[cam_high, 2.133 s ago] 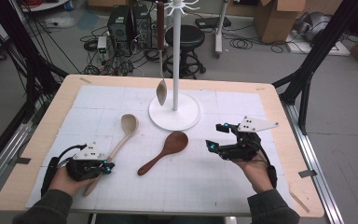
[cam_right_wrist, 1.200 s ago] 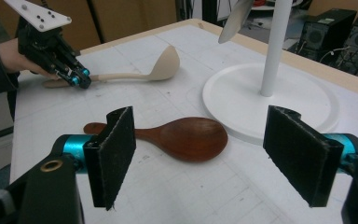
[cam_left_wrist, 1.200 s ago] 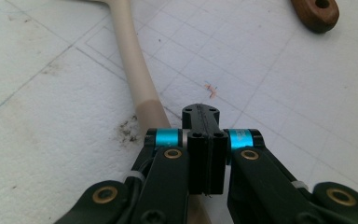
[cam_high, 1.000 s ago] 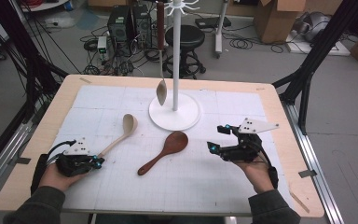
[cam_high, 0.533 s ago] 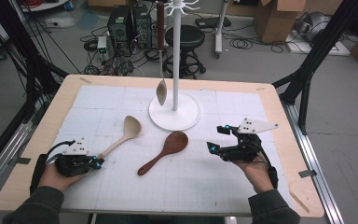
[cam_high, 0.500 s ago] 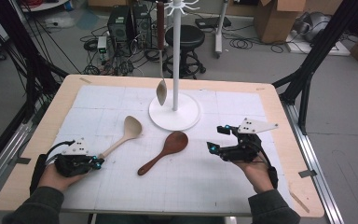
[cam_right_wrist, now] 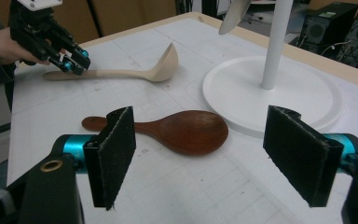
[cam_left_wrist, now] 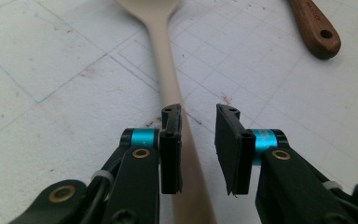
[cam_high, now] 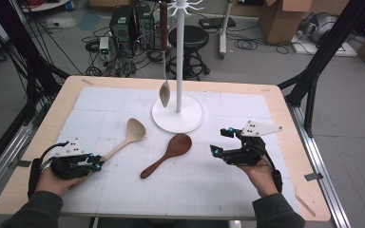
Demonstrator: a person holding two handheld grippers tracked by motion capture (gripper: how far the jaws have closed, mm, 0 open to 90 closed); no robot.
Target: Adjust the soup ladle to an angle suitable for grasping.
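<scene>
On the table's left, the left gripper [cam_left_wrist: 198, 149], jaws just opening, straddles the pale spoon [cam_left_wrist: 168, 74] handle; the right gripper [cam_right_wrist: 212, 156] hovers agape.

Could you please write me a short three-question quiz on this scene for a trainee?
1. True or false: the jaws of the left gripper stand either side of the handle of the pale wooden ladle.
2. What hangs from the white stand?
3. Which gripper is wider open: A left, B right?
Key: 1 true; the jaws have just been opening, with a gap beside the handle. 2 a brown-handled metal spoon. 3 B.
</scene>
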